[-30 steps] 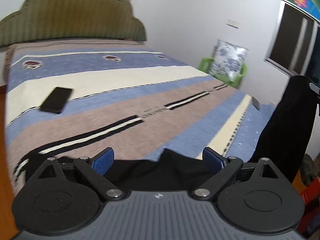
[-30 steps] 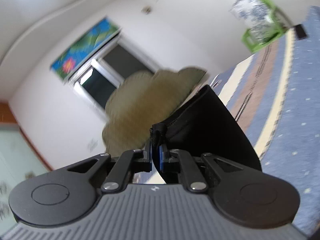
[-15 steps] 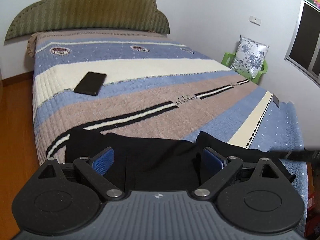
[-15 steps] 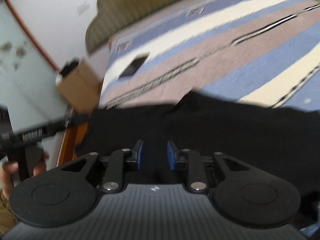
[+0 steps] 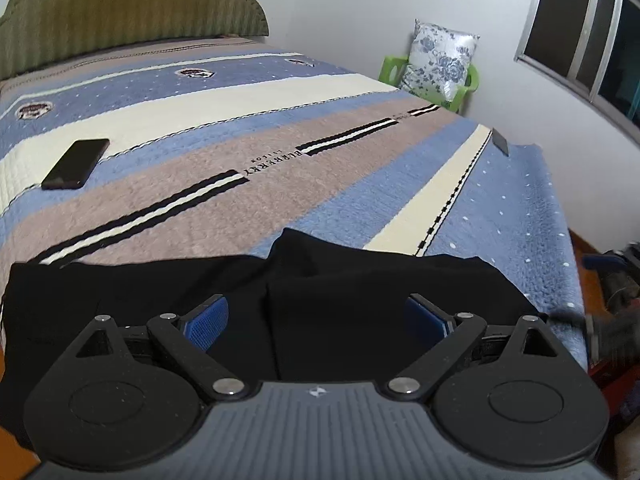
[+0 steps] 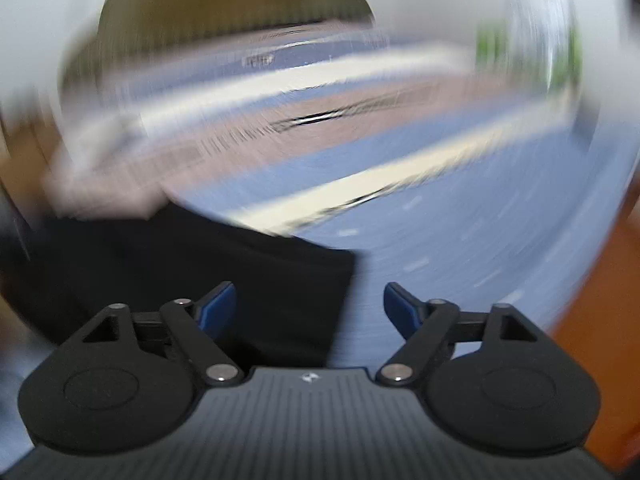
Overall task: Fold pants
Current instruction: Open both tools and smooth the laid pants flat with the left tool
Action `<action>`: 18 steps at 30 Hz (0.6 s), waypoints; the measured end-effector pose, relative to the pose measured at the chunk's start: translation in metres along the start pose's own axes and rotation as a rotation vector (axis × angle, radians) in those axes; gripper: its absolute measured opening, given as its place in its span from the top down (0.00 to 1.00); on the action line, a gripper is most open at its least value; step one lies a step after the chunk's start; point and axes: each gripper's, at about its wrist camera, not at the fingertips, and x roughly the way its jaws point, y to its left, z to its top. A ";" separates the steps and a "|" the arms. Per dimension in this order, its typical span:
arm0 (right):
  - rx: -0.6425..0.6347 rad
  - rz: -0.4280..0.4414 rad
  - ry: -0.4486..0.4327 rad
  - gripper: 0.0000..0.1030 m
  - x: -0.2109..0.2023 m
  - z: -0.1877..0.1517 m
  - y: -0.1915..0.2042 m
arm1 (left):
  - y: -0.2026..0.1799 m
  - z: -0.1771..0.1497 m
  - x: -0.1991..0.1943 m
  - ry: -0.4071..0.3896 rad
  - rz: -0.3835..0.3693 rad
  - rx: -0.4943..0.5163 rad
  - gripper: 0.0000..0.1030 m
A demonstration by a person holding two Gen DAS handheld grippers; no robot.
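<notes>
The black pants (image 5: 320, 292) lie spread across the near end of the bed, with a fold line down the middle. My left gripper (image 5: 318, 318) is open and empty, its blue pads just above the pants' near edge. The right wrist view is blurred by motion. In it the pants (image 6: 240, 276) lie at lower left, their right edge ending between the fingers. My right gripper (image 6: 310, 308) is open and empty above that edge.
The bed has a striped blue, beige and cream blanket (image 5: 320, 160). A black phone (image 5: 76, 164) lies on it at the left. A green chair with a floral cushion (image 5: 440, 62) stands by the far wall. Wooden floor (image 6: 592, 320) shows at the right.
My right gripper let go of the pants and opened wide, then swung quickly. The pants went from hanging in the air to lying flat on the bed. My left gripper stayed open.
</notes>
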 end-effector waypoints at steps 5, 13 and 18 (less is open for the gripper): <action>-0.360 -0.100 -0.007 0.10 -0.013 -0.032 0.068 | -0.017 0.010 0.025 0.020 0.020 -0.003 0.07; -0.584 -0.476 0.040 0.09 0.042 -0.049 0.109 | -0.032 -0.015 0.078 0.157 0.116 0.079 0.07; -0.435 -0.627 0.039 0.04 0.023 -0.050 0.076 | -0.029 -0.032 0.087 0.184 0.125 0.104 0.05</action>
